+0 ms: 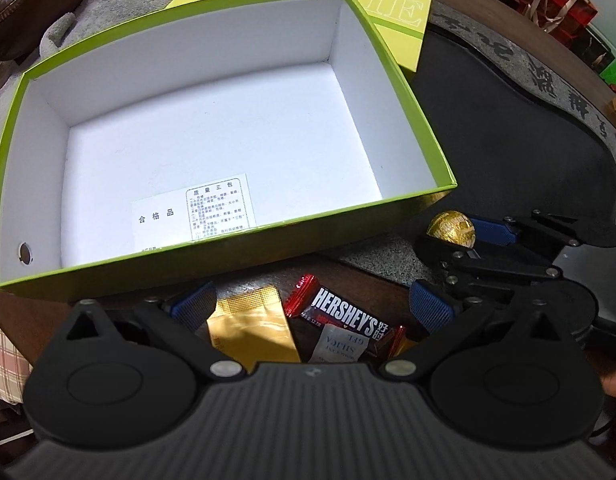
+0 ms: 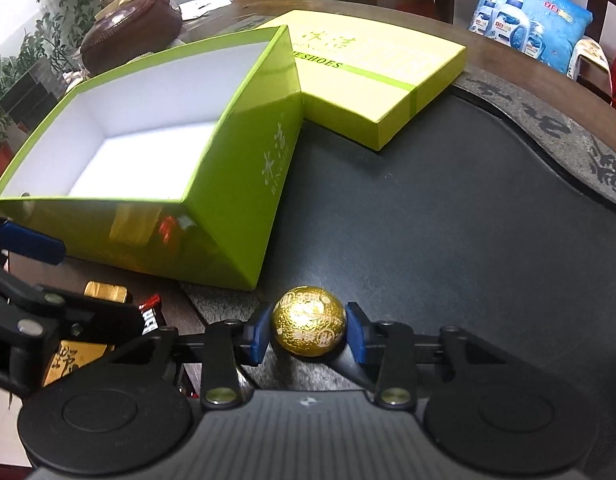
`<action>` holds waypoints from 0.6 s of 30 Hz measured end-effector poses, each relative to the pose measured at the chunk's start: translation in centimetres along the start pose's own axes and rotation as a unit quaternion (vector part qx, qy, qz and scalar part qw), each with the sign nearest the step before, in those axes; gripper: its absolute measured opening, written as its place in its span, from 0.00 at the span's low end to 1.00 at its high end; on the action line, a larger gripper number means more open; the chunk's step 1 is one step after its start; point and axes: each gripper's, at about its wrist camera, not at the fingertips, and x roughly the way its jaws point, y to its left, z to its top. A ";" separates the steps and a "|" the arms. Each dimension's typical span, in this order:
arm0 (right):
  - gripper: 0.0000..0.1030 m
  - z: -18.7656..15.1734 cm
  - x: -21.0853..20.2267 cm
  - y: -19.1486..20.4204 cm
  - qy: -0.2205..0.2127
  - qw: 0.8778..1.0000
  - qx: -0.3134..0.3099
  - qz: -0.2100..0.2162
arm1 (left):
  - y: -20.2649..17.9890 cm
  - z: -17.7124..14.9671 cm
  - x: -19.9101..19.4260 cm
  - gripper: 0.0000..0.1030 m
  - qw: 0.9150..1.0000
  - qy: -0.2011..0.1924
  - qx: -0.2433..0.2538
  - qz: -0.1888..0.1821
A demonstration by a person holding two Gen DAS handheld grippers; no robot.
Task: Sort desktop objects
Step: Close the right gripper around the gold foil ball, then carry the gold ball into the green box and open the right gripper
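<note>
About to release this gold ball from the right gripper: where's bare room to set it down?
The green box floor is bare apart from a label at its near wall. The dark tray right of the box is bare too. Crowded: the Hershey's bar and gold packet under the left gripper.

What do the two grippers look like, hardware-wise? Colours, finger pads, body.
Both match. Left gripper and right gripper: black linkage arms with silver pivot pins, two round black discs on either side of a ribbed grey body, and fingers tipped with blue textured pads. A small logo sits at the centre of the ribbed body. No cables are visible.
</note>
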 end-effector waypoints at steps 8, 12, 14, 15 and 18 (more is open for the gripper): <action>0.38 -0.3 -3.6 0.9 -0.020 1.000 -0.012 0.000 | 0.5 -0.2 -2.2 1.00 1.000 -0.017 0.008 -0.020; 0.38 0.0 -6.4 2.1 -0.043 0.999 -0.032 0.003 | 1.5 0.3 -5.1 1.00 0.999 -0.041 0.009 -0.034; 0.38 0.6 -7.4 3.2 -0.056 0.997 -0.047 0.008 | 2.2 1.0 -6.7 1.00 0.997 -0.060 0.007 -0.038; 0.38 1.0 -7.9 3.8 -0.064 0.996 -0.056 0.012 | 2.6 1.3 -7.6 1.00 0.997 -0.070 0.008 -0.039; 0.38 2.3 -9.4 5.7 -0.086 0.993 -0.084 0.022 | 3.8 2.3 -9.5 1.00 0.995 -0.093 0.014 -0.044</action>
